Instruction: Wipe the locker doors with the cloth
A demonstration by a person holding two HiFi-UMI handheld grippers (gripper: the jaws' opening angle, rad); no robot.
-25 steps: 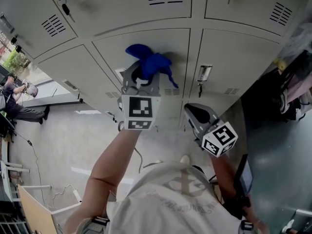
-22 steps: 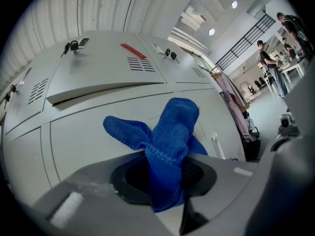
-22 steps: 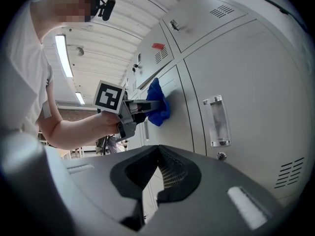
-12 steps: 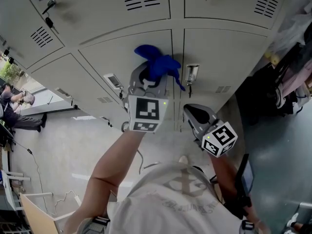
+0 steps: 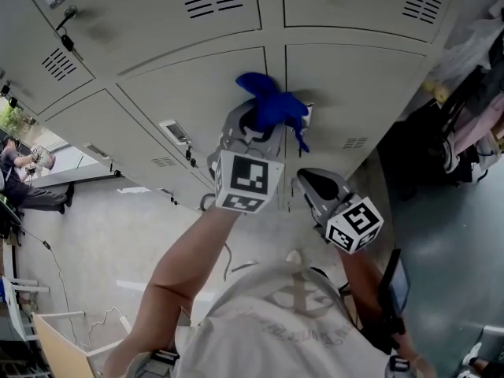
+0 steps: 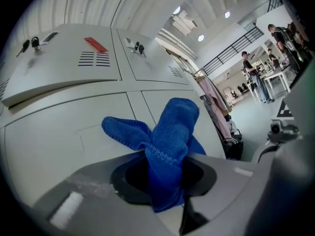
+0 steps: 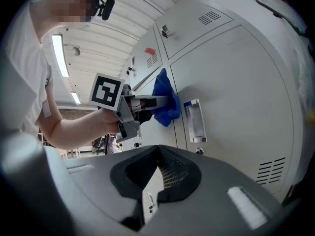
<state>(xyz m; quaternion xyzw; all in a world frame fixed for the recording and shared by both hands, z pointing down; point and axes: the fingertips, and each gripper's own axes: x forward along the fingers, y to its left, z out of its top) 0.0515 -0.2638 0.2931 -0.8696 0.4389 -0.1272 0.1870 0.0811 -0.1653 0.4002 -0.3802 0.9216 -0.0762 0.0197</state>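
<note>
While left tool [image 6: 163, 167] pinches nubby blue cloth [image 6: 171, 127] | right tool [image 7: 158, 149] pressed together, empty

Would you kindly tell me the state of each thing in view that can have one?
Left gripper, shut on the blue cloth.
Blue cloth, bunched up, pressed against a locker door.
Right gripper, shut, nothing between its jaws, held away from the lockers.
Locker doors, all those in view closed.
</note>
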